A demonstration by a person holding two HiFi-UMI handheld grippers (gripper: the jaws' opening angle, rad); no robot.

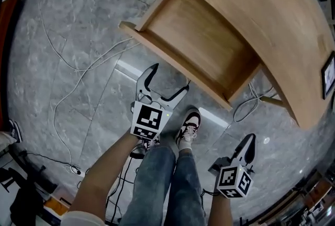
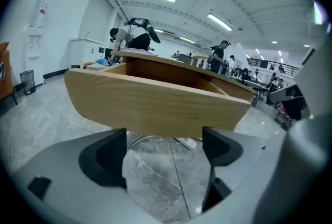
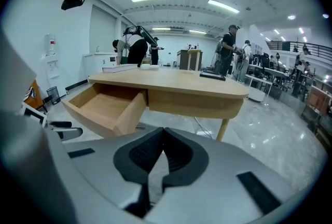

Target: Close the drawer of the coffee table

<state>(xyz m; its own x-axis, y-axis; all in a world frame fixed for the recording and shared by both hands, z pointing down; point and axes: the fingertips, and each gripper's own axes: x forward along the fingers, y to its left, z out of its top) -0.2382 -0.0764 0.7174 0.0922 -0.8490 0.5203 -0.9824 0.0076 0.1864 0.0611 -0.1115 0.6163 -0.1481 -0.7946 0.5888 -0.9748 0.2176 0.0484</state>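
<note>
i have the drawer (image 1: pixel 196 44) standing pulled well out of the wooden desk (image 1: pixel 261 5), its inside bare, its front panel facing the person's legs. in the head view the left hand-held gripper (image 1: pixel 168 78) sits just in front of that panel, low over the grey marble floor (image 1: pixel 78 21), with its marker cube toward the camera. its jaws are spread wide and released, nothing between them. from the left gripper view the drawer front (image 2: pixel 155 106) fills the frame right above the left hand-held gripper's (image 2: pixel 163 150) dark pads (image 2: pixel 104 158), with floor showing in the gap. it looks very near the panel, though i can't say from here whether a tip touches the wood.

the right hand-held gripper (image 1: pixel 248 144) hangs further back and off to the right, well apart from the drawer, beside the person's right leg. its jaws are clenched together on nothing; in the right gripper view the right hand-held gripper (image 3: pixel 162 153) shows its ribbed pads pressed tip to tip. beyond them i see the desk (image 3: pixel 176 83) from the side, the open drawer (image 3: pixel 106 106) jutting out on the left.

white cables (image 1: pixel 78 68) trail across the floor left of the drawer. one shoe (image 1: pixel 189 125) is planted between the two tools.
</note>
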